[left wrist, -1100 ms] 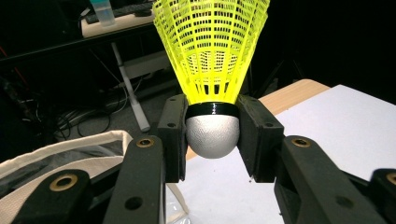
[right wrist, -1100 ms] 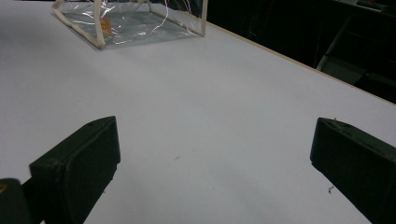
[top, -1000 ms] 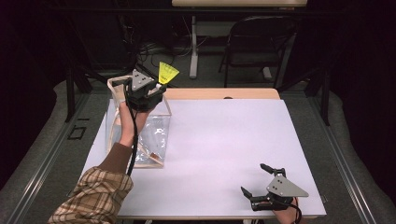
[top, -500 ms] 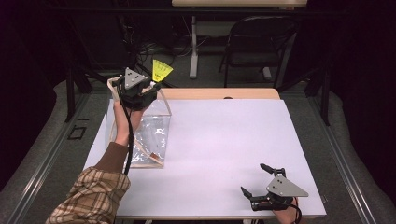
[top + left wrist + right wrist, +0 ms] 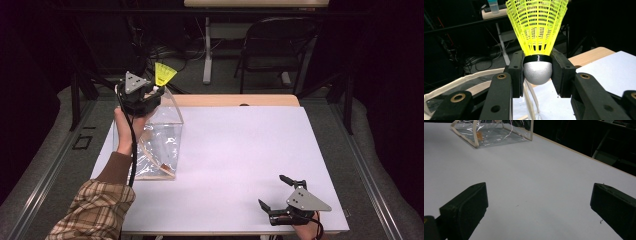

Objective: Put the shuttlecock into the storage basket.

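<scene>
A neon-yellow plastic mesh shuttlecock (image 5: 537, 37) with a silver rounded cap is pinched at its cap by the left gripper (image 5: 142, 96), held high above a clear plastic bag (image 5: 162, 142), probably for dropping in. The right gripper (image 5: 280, 207) rests spread on the white table (image 5: 240, 150), idle.

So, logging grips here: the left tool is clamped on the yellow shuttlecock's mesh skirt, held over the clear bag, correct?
Not quite. The left tool clamps the shuttlecock by its silver rounded head, not its mesh skirt, as the left gripper view shows. The rest stands: it is held over the clear bag.
</scene>
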